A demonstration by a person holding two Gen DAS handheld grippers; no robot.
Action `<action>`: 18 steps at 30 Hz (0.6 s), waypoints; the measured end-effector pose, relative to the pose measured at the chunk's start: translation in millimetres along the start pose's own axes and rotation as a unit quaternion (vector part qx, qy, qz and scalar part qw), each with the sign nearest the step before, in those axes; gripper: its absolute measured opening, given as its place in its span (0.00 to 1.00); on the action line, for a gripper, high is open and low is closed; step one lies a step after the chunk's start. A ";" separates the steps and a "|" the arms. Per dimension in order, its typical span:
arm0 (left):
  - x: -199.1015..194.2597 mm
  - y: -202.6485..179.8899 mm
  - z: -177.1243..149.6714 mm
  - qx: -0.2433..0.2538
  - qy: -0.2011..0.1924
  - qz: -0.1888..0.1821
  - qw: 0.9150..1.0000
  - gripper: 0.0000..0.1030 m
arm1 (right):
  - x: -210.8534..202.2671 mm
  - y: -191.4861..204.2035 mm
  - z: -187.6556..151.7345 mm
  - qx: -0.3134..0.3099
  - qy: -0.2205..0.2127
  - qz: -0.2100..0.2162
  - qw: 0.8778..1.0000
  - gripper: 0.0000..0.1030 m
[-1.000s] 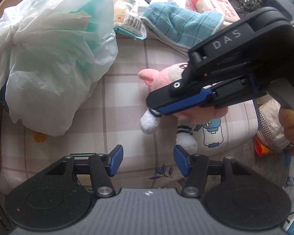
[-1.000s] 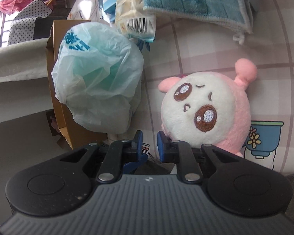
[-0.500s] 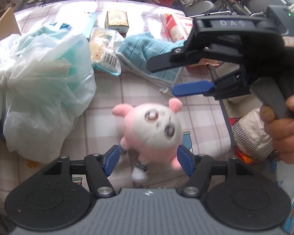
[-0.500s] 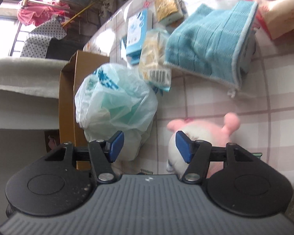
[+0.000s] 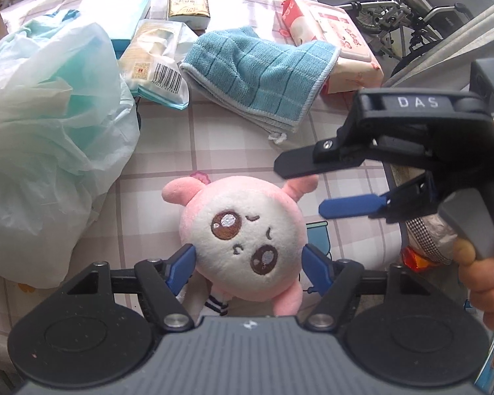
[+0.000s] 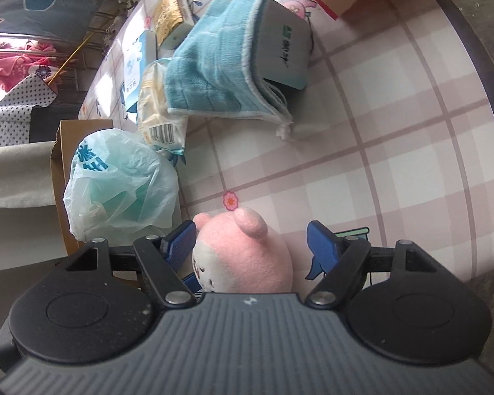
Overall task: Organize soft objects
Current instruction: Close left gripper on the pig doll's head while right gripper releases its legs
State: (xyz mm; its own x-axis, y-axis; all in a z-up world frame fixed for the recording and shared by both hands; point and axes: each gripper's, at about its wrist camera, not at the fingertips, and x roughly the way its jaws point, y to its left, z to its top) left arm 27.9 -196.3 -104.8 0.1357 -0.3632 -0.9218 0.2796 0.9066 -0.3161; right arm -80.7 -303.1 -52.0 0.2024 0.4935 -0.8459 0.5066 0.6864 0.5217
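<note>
Moved: since the earlier frames the plush (image 5: 243, 230) has been passed from the right gripper (image 5: 316, 191) to the left gripper (image 5: 247, 263); the right one, then shut beside the toy, is now drawn off to the right.
Left fingers: just opened wider, and the plush head is framed between the blue pads (image 5: 181, 263); both pads lie against its sides, but whether they press cannot be told.
Right fingers: just opened, standing apart; in the right wrist view the plush (image 6: 247, 253) sits between them with a clear gap at the right pad (image 6: 322, 247), so it is not gripped there.
Plush place: near the front edge of the checked surface (image 5: 220, 144), face up, just beside the plastic bag (image 5: 49, 131).
Key relation: the plush lies directly ahead of the left fingers, its body trailing back under the gripper; the left hand is judged nearer and better placed.
Other soft things: a blue towel (image 5: 260, 72) lies folded further back, well apart from the plush.
Next move: a closing of the left fingers on the head is judged to be called for.
</note>
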 end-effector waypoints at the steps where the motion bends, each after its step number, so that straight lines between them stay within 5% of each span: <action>1: 2.6 0.1 0.5 -0.006 0.002 -0.001 1.000 0.69 | 4.3 -2.7 -0.3 0.006 0.010 0.003 1.000 0.74; 5: 2.6 -2.0 2.9 -0.020 -0.001 0.000 1.000 0.70 | 23.7 3.6 -1.3 -0.002 0.052 0.029 0.998 0.72; 15: 1.9 0.1 12.8 -0.034 -0.014 0.018 0.999 0.70 | 45.7 59.6 50.5 -0.174 0.063 0.013 0.983 0.52; 18: -1.0 0.5 17.5 -0.040 -0.020 0.030 0.999 0.77 | 51.3 58.1 59.1 -0.178 0.077 0.011 0.981 0.52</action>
State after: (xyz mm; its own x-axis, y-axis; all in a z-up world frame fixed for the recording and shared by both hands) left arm 44.6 -199.2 -100.1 0.1876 -0.3136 -0.9308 0.1935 0.9409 -0.2780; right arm 8.7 -269.5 -71.7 0.0666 0.5658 -0.8218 0.1736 0.8045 0.5680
